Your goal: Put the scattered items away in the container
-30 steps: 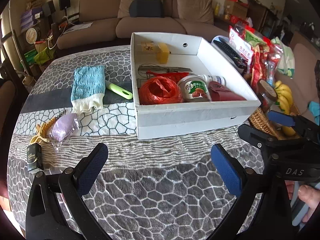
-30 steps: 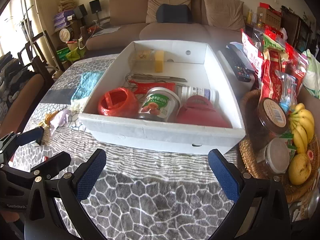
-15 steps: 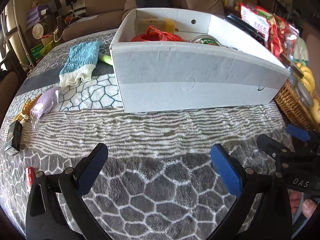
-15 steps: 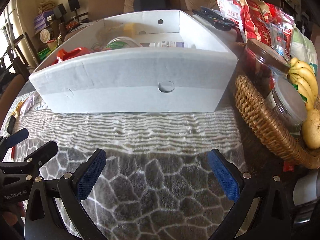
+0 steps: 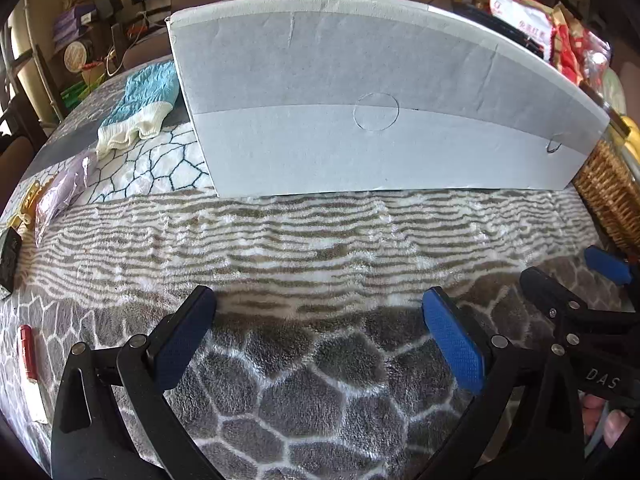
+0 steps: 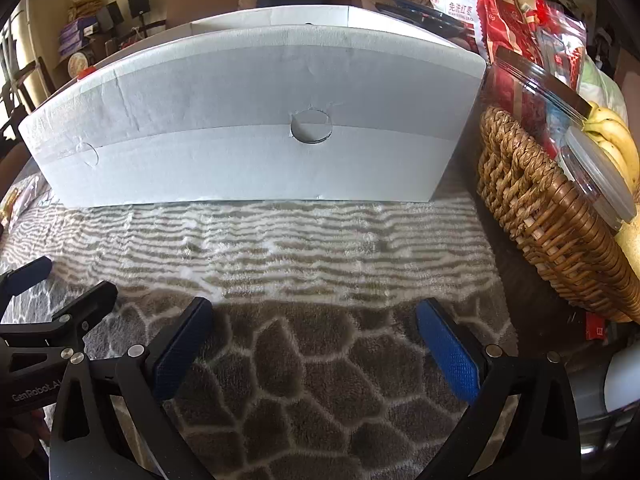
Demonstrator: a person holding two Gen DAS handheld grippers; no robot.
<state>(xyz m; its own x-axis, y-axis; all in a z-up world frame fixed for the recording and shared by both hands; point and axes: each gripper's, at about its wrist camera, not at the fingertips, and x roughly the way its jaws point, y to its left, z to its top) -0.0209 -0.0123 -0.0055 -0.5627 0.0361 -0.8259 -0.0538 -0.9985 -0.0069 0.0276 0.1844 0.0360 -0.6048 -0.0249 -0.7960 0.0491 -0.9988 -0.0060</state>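
Both tongs, left [image 5: 316,332] and right [image 6: 312,334], gape wide and empty, low before the white cardboard box [image 5: 372,112]; its contents are hidden. Left of it lie a blue sock [image 5: 140,100] and purple packet [image 5: 60,196]; a wicker basket [image 6: 536,208] holding bananas [image 6: 616,140] is right.

Left tongs [image 5: 318,332] and right tongs [image 6: 314,334] gape wide, low, side by side.

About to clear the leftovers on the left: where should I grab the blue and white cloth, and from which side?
Take the blue and white cloth at its white cuff end, the end nearest the left gripper. It lies flat and limp beside the white box, so probably come from above, pinching a fold.
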